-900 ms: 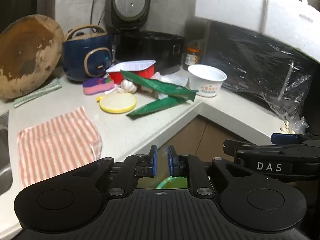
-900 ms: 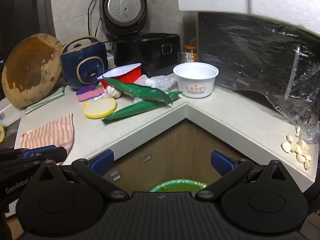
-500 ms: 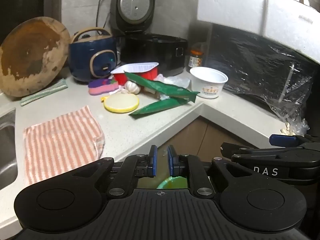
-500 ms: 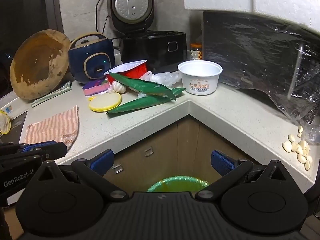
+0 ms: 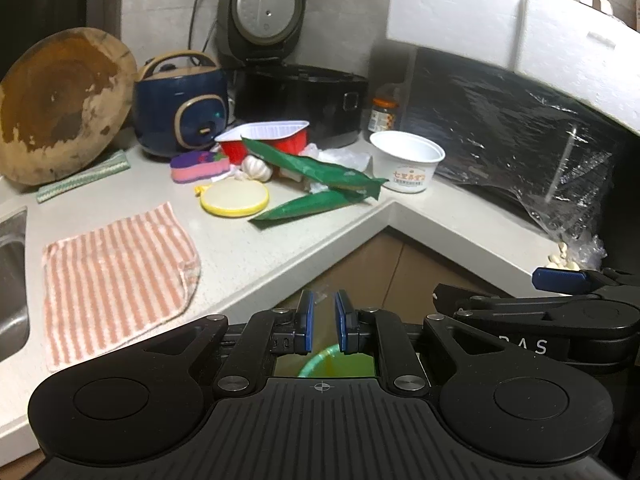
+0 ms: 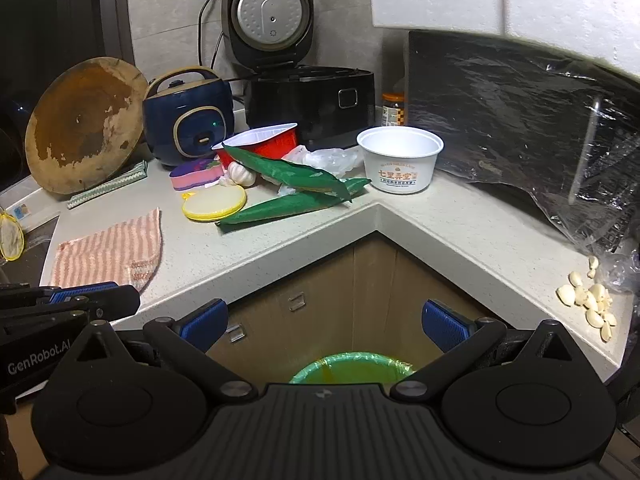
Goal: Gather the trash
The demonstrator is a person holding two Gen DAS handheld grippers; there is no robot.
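Trash lies in the counter's corner: two green wrappers (image 5: 320,170) (image 6: 288,172), a red tray (image 5: 268,140) (image 6: 264,142), crumpled clear plastic (image 5: 344,156) and a white paper bowl (image 5: 408,164) (image 6: 400,160). Below the counter stands a bin with a green liner (image 6: 352,368) (image 5: 336,364). My left gripper (image 5: 324,320) hangs over the bin, short of the counter edge, its pads a narrow gap apart with nothing between them. My right gripper (image 6: 324,324) is wide open and empty above the bin. Each gripper shows at the edge of the other's view.
A striped cloth (image 5: 116,276), yellow lid (image 5: 234,198), sponge (image 5: 200,166), garlic bulb (image 5: 256,166), blue cooker (image 5: 180,112), black rice cooker (image 5: 300,100) and wooden board (image 5: 60,108) share the counter. A sink (image 5: 12,280) lies left. Garlic cloves (image 6: 588,300) and a plastic-covered slab (image 6: 520,120) are right.
Both views have drifted slightly, so the counter items sit a little further right in frame and more of the bin shows in the right wrist view. Neither gripper's jaws have changed.
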